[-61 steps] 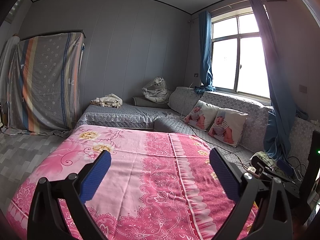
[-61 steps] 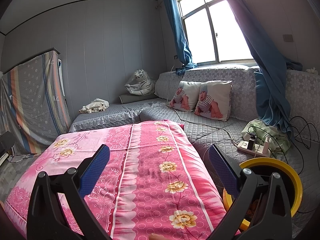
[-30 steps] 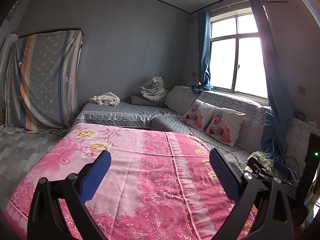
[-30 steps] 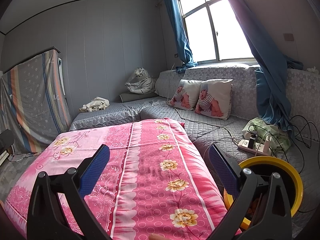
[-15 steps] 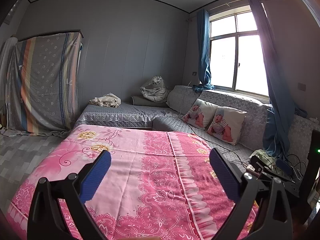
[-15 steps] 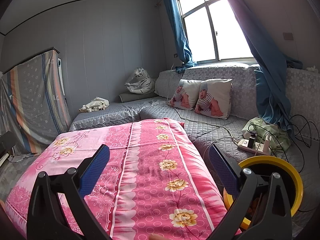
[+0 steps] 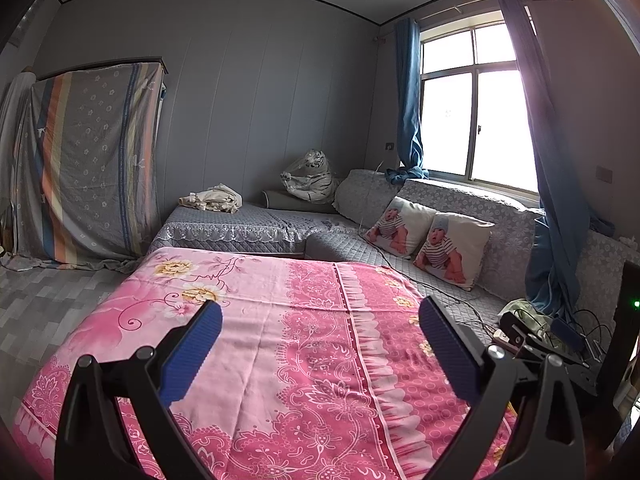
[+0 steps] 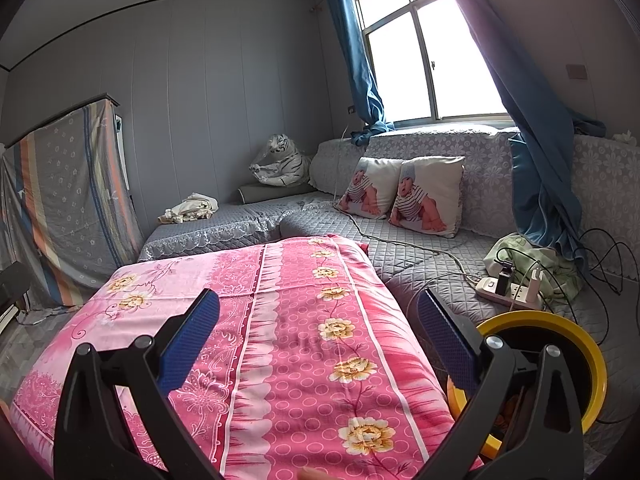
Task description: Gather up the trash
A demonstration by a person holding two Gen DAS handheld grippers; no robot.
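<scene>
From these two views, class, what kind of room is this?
Probably a home living or sleeping room: a grey covered corner sofa with baby-print cushions, a curtained window, and a pink floral spread.

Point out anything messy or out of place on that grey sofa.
A crumpled cream cloth lies bunched on the grey sofa at its far end, and cables trail across the seat to a power strip.

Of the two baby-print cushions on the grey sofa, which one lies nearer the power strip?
The right-hand cushion, the one overlapping its twin in the right wrist view. It sits on the side toward the power strip; the other is nearer the plush tiger.
</scene>
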